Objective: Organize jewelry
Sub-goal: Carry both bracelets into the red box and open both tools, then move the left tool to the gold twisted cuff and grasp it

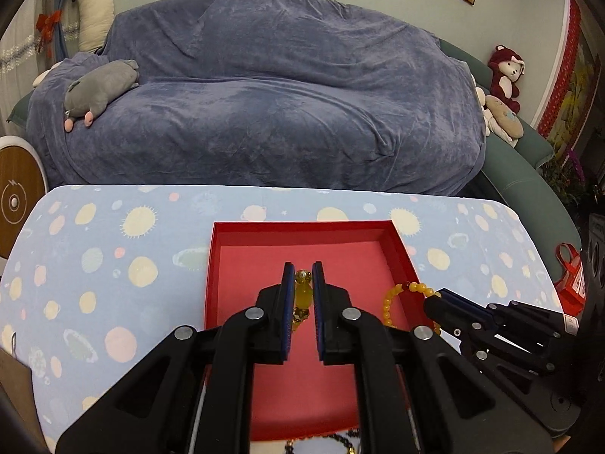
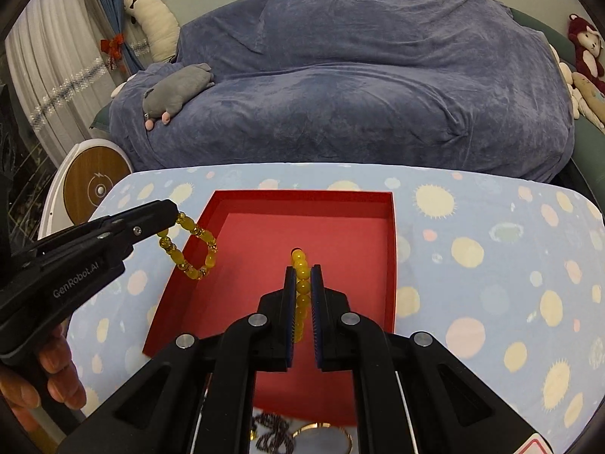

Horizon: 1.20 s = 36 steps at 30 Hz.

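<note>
An open red box [image 1: 302,227] [image 2: 393,234] lies on the table. Over its floor, my left gripper [image 1: 303,265] is shut on a bracelet of chunky yellow beads [image 1: 303,295]. In the right wrist view that bracelet [image 2: 196,253] hangs as a loop from the left gripper [image 2: 176,213], above the box's left wall. My right gripper [image 2: 302,270] is shut on a bracelet of small round yellow beads [image 2: 300,265], held over the box's middle. From the left wrist, this bracelet [image 1: 406,289] dangles at the box's right wall, from the right gripper [image 1: 435,299].
The table wears a blue cloth [image 1: 113,265] with pale dots. Dark bead strings [image 2: 272,435] and a gold hoop [image 2: 321,435] lie at its near edge. A hand [image 2: 56,370] holds the left gripper. Behind stands a blue-covered sofa [image 1: 264,106] with plush toys; a round wooden disc [image 2: 96,189] sits left.
</note>
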Each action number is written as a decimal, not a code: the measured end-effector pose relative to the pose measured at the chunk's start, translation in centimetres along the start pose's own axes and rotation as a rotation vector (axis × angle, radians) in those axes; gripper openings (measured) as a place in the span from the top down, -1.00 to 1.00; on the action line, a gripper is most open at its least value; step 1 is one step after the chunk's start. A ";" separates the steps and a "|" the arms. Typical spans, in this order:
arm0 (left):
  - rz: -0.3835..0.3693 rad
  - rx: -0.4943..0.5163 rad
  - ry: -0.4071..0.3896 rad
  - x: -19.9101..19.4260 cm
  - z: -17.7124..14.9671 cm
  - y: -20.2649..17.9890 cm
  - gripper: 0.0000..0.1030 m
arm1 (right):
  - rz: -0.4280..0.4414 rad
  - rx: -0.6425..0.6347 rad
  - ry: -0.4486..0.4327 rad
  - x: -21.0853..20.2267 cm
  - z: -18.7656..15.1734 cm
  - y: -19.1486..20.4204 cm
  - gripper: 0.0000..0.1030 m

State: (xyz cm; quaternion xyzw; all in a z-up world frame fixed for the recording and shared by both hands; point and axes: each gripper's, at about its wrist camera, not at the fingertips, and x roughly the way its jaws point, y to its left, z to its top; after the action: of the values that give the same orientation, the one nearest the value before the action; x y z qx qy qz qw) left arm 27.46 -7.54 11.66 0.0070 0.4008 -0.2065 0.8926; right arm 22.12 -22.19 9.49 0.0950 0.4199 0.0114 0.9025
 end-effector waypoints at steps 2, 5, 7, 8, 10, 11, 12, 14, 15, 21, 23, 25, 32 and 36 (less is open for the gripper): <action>0.001 -0.019 0.021 2.3 0.9 0.6 0.82 | 0.005 0.005 0.011 1.9 1.4 -0.4 0.85; 0.006 -0.034 0.042 5.2 1.7 1.4 0.82 | 0.016 0.010 0.036 4.8 3.0 -1.0 0.85; 0.004 -0.044 0.059 6.8 2.0 1.9 0.82 | 0.016 0.013 0.061 6.7 3.6 -1.4 0.85; 0.011 -0.047 0.072 7.7 2.1 2.1 0.82 | 0.012 0.020 0.071 7.6 3.8 -1.7 0.85; 0.021 -0.042 0.096 9.2 2.2 2.3 0.82 | 0.012 0.044 0.097 9.2 4.1 -2.5 0.85; 0.031 -0.036 0.104 9.9 2.1 2.4 0.82 | 0.009 0.060 0.110 9.9 4.1 -2.9 0.85; 0.031 -0.029 0.109 10.4 2.1 2.3 0.82 | 0.011 0.074 0.123 10.6 4.1 -3.4 0.85; 0.046 -0.022 0.119 11.2 1.9 2.3 0.82 | -0.006 0.087 0.143 11.6 3.9 -4.1 0.85; 0.046 -0.017 0.121 11.5 1.7 2.4 0.82 | -0.014 0.087 0.149 12.0 3.8 -4.5 0.85; 0.089 -0.017 0.118 11.9 1.4 2.8 0.47 | -0.104 0.054 0.120 11.5 3.4 -5.2 0.55; 0.130 -0.024 0.097 11.2 1.3 3.0 -0.01 | -0.120 0.052 0.084 10.4 3.4 -5.4 0.30; 0.133 -0.030 0.060 9.8 1.1 3.1 -0.05 | -0.119 0.045 0.055 8.8 3.3 -5.3 0.30; 0.113 -0.021 0.020 3.8 -1.9 2.5 -0.09 | -0.120 0.014 -0.008 2.2 0.4 -4.3 0.25; 0.126 -0.014 0.010 0.4 -5.0 2.1 -0.09 | -0.122 0.016 -0.012 -1.3 -2.7 -3.6 0.24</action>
State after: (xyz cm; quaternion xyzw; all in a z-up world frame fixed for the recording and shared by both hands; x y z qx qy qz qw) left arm 24.91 -4.87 7.60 0.0268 0.4053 -0.1471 0.9019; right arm 18.98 -25.42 8.08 0.0766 0.4198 -0.0479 0.9031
